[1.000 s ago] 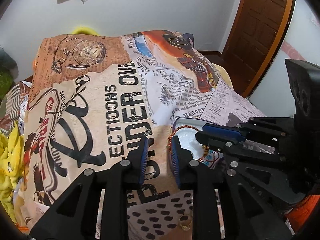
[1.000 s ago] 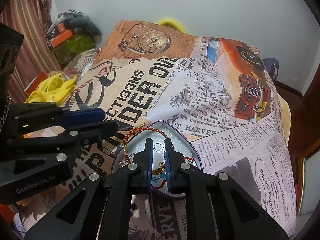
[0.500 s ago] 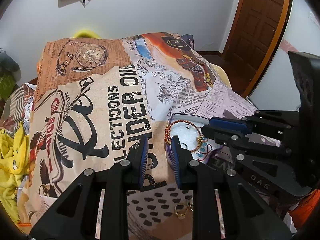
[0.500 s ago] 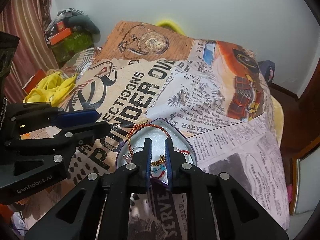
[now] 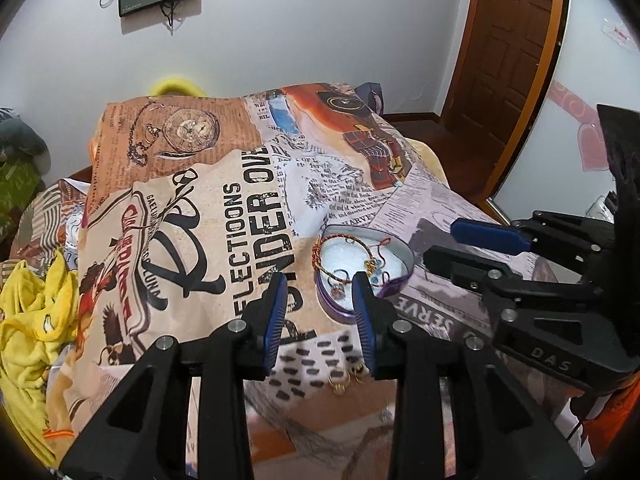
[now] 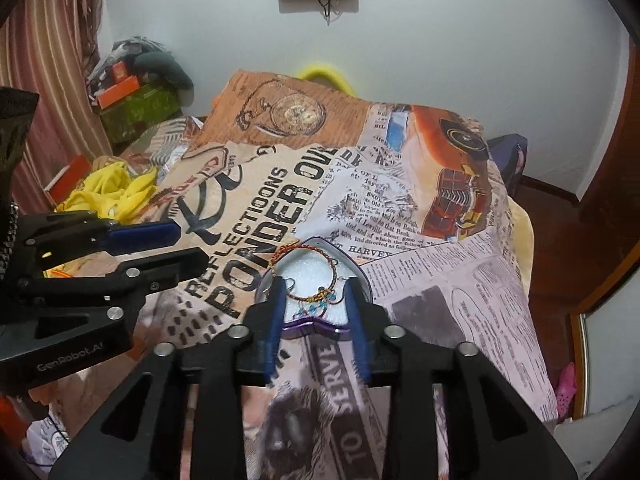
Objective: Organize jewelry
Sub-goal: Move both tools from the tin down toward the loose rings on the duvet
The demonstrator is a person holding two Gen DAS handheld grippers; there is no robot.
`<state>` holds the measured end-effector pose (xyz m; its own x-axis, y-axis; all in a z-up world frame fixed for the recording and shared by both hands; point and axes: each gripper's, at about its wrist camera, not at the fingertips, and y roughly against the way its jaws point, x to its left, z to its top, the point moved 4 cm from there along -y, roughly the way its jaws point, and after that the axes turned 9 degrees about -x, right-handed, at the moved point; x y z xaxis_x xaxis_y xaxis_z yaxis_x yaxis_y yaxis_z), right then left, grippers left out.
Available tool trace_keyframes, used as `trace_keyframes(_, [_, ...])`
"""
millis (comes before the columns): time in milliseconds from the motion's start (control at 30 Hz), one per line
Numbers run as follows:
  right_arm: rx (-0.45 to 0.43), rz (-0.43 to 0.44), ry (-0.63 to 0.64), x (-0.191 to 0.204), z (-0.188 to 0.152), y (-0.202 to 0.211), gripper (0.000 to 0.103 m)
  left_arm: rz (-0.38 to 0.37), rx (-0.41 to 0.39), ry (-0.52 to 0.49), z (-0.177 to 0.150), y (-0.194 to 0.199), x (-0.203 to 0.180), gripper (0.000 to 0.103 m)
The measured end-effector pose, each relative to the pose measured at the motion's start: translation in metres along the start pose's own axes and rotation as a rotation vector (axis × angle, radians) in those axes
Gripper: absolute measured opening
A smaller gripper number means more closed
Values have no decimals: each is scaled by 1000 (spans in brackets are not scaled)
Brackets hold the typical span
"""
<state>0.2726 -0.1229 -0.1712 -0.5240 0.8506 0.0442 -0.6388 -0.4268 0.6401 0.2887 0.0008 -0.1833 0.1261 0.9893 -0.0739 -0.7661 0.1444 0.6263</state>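
A purple heart-shaped tin [image 5: 403, 249] [image 6: 304, 326] with a white lining lies on the printed bedspread. In it lie a red-gold bracelet [image 5: 320, 258] [image 6: 316, 250], beaded pieces [image 6: 322, 294] and rings [image 5: 338, 290]. Two gold rings [image 5: 346, 378] lie loose on the spread in front of the tin. My left gripper [image 5: 318, 312] is open and empty, just left of and in front of the tin. My right gripper [image 6: 316, 316] is open and empty, raised over the tin's near edge.
The printed bedspread [image 5: 200, 220] covers the bed. Yellow cloth [image 5: 28, 312] is bunched at its left edge. Boxes and bags [image 6: 136, 92] are piled in the far left corner. A wooden door [image 5: 516, 40] stands at the right.
My right gripper was nearly shut down in the tin; it has opened, risen and drawn back. My left gripper has opened wider and pulled back, and the loose rings now show.
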Motion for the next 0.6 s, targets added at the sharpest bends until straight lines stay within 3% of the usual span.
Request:
trace_keyframes(367, [-42,-8,5,17,-11,42,31,8,-13,-14,-17,37,-8,40])
trace_keyframes(600, [1,4,-20,21,-31,37,31,11,25,-14,-41,38,-5,41])
